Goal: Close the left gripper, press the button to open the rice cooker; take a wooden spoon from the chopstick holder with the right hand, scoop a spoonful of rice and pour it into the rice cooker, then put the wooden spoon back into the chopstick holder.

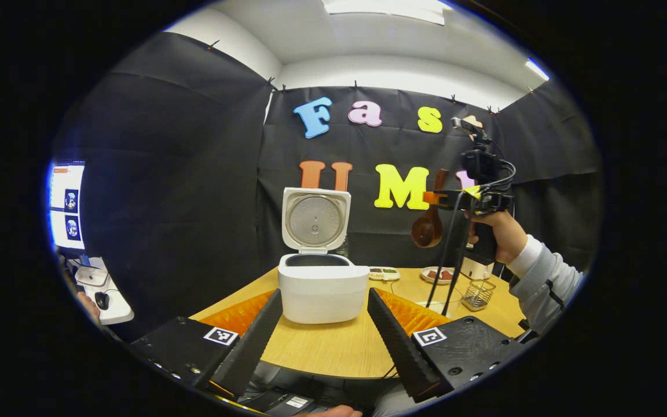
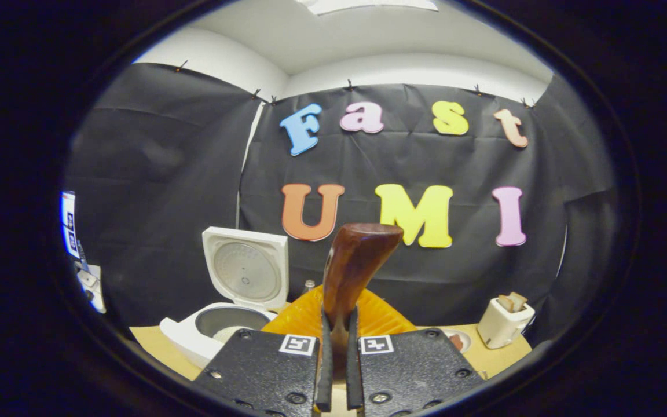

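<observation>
Wooden spoon (image 2: 350,272) clamped in right gripper (image 2: 337,370), held aloft (bowl down); left gripper (image 1: 325,324) spread before lid-up cooker (image 1: 322,284).

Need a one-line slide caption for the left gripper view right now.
Right hand-held gripper holds the wooden spoon aloft beside the open rice cooker, above the chopstick holder.

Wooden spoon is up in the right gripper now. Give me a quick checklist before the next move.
1. Rice cooker lid open: ok.
2. Right gripper shut on the wooden spoon: ok.
3. Spoon lifted above the table: ok.
4. Left gripper open, apart from the cooker: ok.
5. Chopstick holder upright for the return: ok.
6. Rice in the spoon bowl: cannot tell.
</observation>
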`<state>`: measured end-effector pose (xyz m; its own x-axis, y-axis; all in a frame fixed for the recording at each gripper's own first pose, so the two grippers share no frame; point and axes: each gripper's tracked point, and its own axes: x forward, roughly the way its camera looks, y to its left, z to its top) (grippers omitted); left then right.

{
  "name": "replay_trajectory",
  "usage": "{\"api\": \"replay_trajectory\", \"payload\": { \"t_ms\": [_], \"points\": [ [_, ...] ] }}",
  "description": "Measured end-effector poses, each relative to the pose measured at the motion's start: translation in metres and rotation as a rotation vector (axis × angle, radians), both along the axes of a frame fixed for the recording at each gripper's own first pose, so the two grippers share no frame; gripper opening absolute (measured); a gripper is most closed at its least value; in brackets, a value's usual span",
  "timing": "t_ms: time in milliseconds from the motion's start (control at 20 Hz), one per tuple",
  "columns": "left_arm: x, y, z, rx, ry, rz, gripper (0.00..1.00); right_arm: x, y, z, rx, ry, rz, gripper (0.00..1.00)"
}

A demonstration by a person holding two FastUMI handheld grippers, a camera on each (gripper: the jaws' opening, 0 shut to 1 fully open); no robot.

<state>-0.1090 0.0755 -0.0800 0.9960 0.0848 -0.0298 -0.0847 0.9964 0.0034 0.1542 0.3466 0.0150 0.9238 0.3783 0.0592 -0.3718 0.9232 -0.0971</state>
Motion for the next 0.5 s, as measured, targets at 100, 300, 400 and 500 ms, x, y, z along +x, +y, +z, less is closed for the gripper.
{"api": "replay_trajectory", "payload": {
  "t_ms": [100, 300, 400, 500],
  "points": [
    [0.005, -0.009, 0.004, -0.001, -0.011, -0.005, 0.95, -0.005, -0.041, -0.002, 0.029, 0.013, -0.042, 0.15],
    [0.023, -0.029, 0.006, -0.009, -0.017, -0.021, 0.95, -0.004, -0.123, -0.011, 0.068, 0.038, -0.129, 0.15],
    [0.030, -0.032, 0.012, -0.009, -0.039, -0.015, 0.94, 0.000, -0.160, -0.022, 0.072, 0.042, -0.178, 0.14],
    [0.038, -0.037, 0.014, -0.018, -0.052, -0.018, 0.95, 0.007, -0.192, -0.034, 0.086, 0.048, -0.222, 0.15]
  ]
}}
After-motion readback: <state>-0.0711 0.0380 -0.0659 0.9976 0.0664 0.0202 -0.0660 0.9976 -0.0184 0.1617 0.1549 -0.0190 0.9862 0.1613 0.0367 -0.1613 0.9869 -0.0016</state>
